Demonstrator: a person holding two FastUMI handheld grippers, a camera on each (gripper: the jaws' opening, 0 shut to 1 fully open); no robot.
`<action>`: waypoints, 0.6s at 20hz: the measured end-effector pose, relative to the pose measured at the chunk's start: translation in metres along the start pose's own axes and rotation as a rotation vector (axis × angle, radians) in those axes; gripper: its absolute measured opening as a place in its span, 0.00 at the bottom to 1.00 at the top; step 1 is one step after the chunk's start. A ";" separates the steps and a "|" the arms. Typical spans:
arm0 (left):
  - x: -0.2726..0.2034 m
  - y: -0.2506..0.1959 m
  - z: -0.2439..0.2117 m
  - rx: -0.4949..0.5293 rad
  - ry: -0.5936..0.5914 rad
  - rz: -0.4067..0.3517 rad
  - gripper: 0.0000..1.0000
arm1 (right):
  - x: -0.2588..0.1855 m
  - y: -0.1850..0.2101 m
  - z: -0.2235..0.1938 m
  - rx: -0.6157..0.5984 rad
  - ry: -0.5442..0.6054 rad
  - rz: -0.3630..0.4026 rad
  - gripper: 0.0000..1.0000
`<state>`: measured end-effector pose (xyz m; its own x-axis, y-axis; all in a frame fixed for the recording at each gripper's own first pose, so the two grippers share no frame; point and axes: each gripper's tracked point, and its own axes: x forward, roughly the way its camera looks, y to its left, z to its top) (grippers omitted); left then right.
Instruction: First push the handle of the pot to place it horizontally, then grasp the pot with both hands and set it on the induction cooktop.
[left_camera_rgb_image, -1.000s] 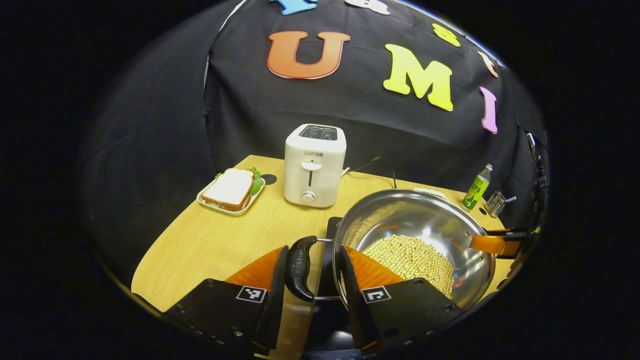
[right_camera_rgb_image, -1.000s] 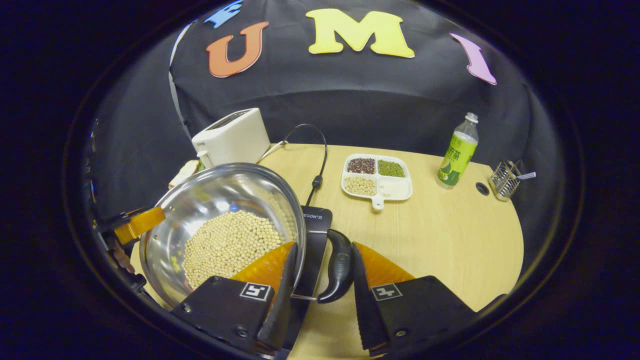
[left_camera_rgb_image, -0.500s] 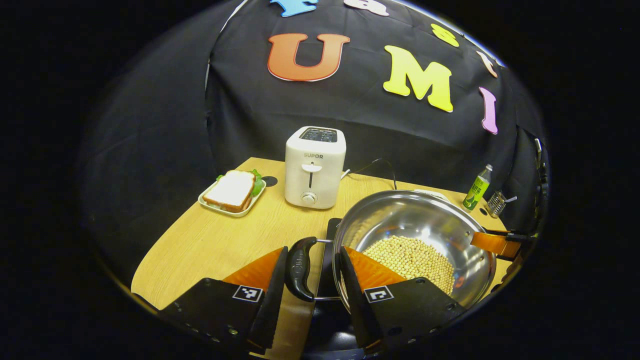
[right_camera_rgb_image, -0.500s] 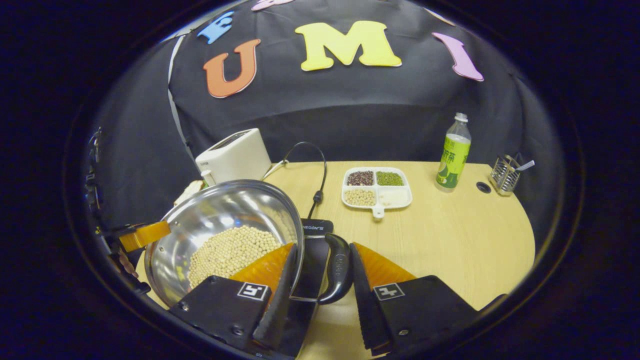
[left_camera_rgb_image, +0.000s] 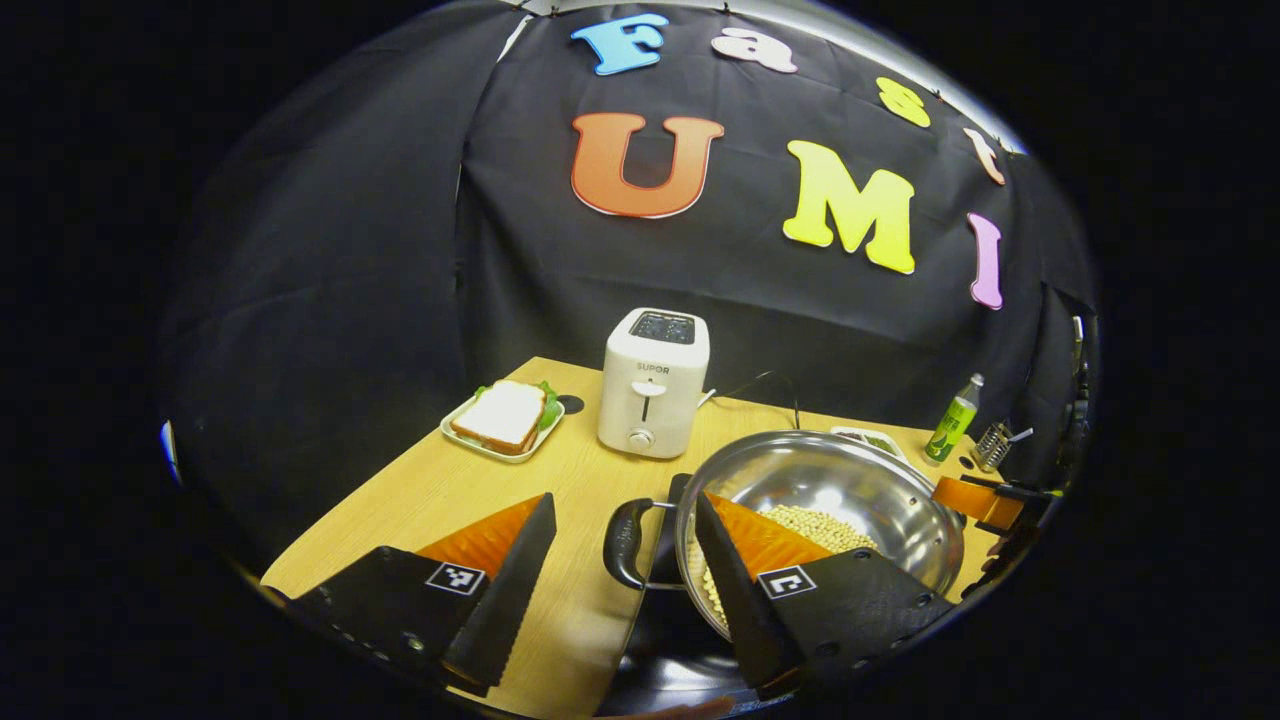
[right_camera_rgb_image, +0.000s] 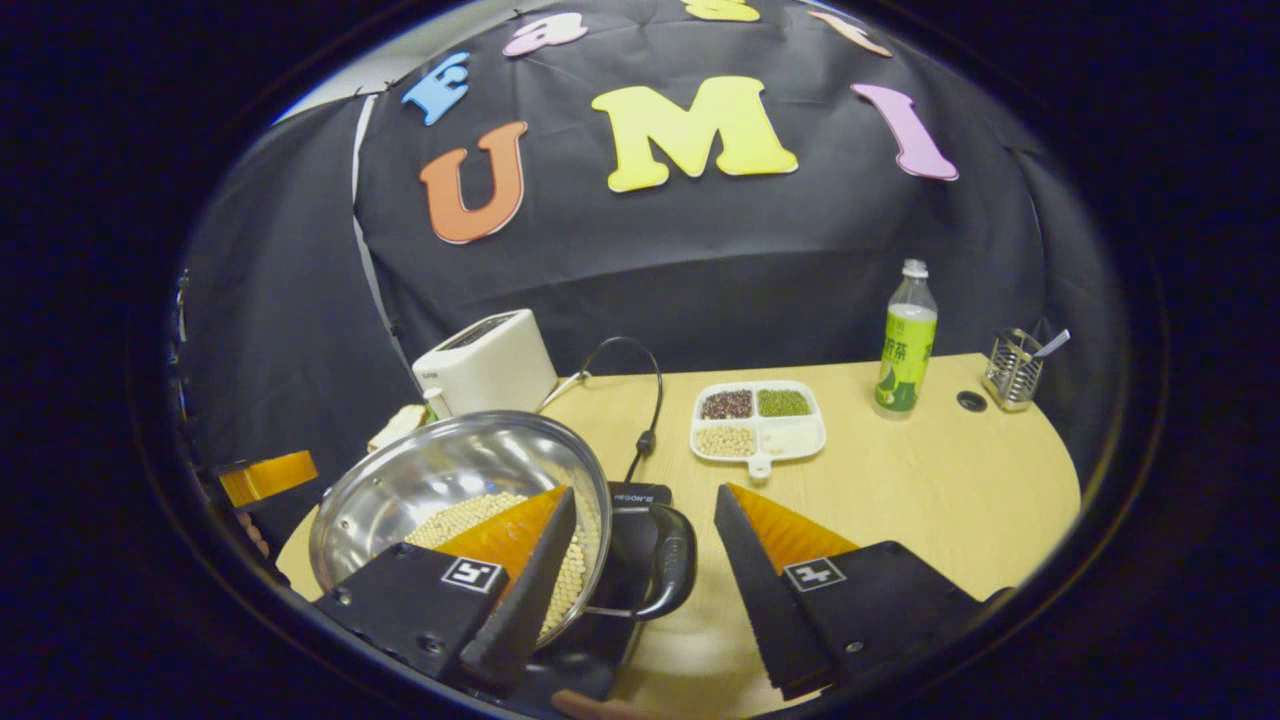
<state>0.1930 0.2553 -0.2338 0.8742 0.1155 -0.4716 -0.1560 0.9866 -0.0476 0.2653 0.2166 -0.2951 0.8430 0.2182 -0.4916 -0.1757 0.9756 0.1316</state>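
Observation:
The steel pot (left_camera_rgb_image: 850, 480) holding soybeans (left_camera_rgb_image: 800, 518) rests on the black induction cooktop (left_camera_rgb_image: 668, 640). In the left gripper view my left gripper (left_camera_rgb_image: 624, 497) is open, its fingers apart on either side of the pot's black left handle (left_camera_rgb_image: 625, 545) and raised clear of it. In the right gripper view the pot (right_camera_rgb_image: 440, 475) sits on the cooktop (right_camera_rgb_image: 635, 497), and my right gripper (right_camera_rgb_image: 645, 490) is open above and around the black right handle (right_camera_rgb_image: 678, 560) without touching it. The other gripper's orange finger (left_camera_rgb_image: 975, 497) shows past the pot's far rim.
A white toaster (left_camera_rgb_image: 652, 383) and a sandwich plate (left_camera_rgb_image: 505, 418) stand behind the pot on the wooden table (right_camera_rgb_image: 930, 490). A divided dish of beans (right_camera_rgb_image: 760, 420), a green bottle (right_camera_rgb_image: 905, 345), a wire holder (right_camera_rgb_image: 1012, 365) and the cooktop's cable (right_camera_rgb_image: 645, 400) lie to the right.
Both grippers have opened, let go of the pot's handles and drawn back and up. The pot stays on the cooktop.

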 end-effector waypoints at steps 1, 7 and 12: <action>-0.010 -0.003 0.001 -0.001 -0.007 -0.002 0.89 | -0.008 -0.002 0.001 0.000 -0.007 -0.004 0.89; -0.070 -0.027 0.015 0.052 -0.106 0.013 0.96 | -0.081 -0.025 0.015 0.010 -0.122 -0.003 0.93; -0.127 -0.060 0.017 0.096 -0.184 0.021 0.96 | -0.167 -0.067 0.016 0.001 -0.235 -0.037 0.96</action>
<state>0.0993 0.1835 -0.1561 0.9419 0.1467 -0.3022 -0.1383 0.9892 0.0492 0.1440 0.1139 -0.2082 0.9442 0.1701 -0.2822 -0.1418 0.9828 0.1181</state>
